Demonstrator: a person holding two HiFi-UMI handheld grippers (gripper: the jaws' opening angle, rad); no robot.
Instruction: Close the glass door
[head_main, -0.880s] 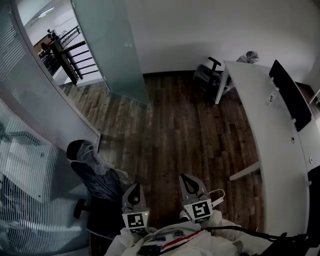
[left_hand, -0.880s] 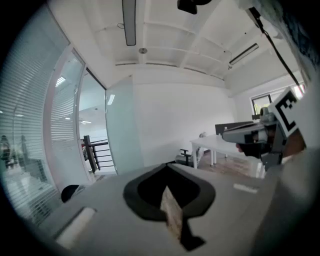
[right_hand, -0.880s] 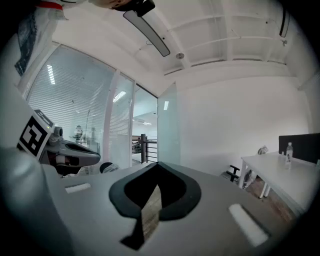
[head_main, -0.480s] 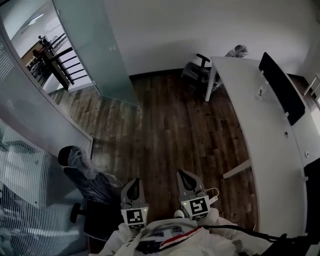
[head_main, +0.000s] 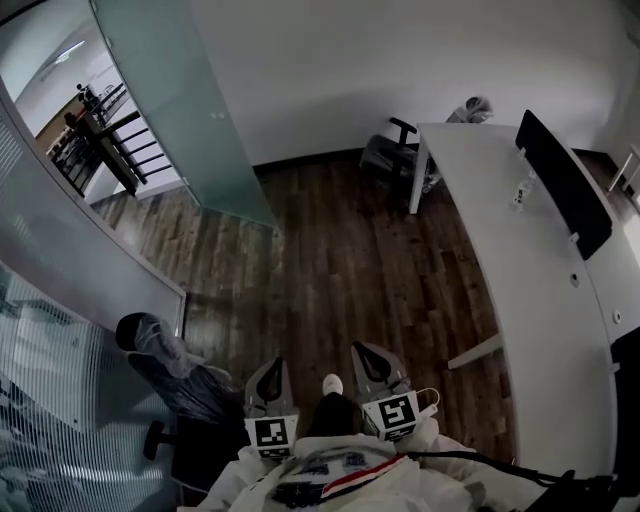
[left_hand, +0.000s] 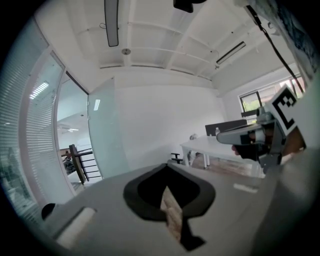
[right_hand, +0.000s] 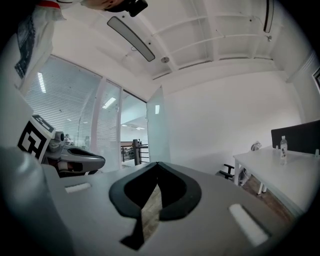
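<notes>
The frosted glass door (head_main: 180, 110) stands swung open into the room at the far left, beside the open doorway (head_main: 110, 150). It also shows in the left gripper view as a pale green glass door (left_hand: 102, 130) and, ahead at mid-frame, in the right gripper view as the same door (right_hand: 156, 130). My left gripper (head_main: 268, 385) and right gripper (head_main: 372, 368) are held side by side close to my body, well short of the door. Both are shut with nothing in them: the left gripper (left_hand: 167, 166) and the right gripper (right_hand: 157, 164) have their tips together.
A long white desk (head_main: 530, 260) with a black panel (head_main: 565, 185) runs along the right. An office chair (head_main: 390, 155) stands at its far end. A plastic-covered black chair (head_main: 180, 370) sits close on my left by the glass wall (head_main: 60, 260). A railing (head_main: 100, 135) lies beyond the doorway.
The view has shifted slightly toward the door. A shoe and leg have stepped into view between the two grippers. Both grippers stay shut and close to the body.
</notes>
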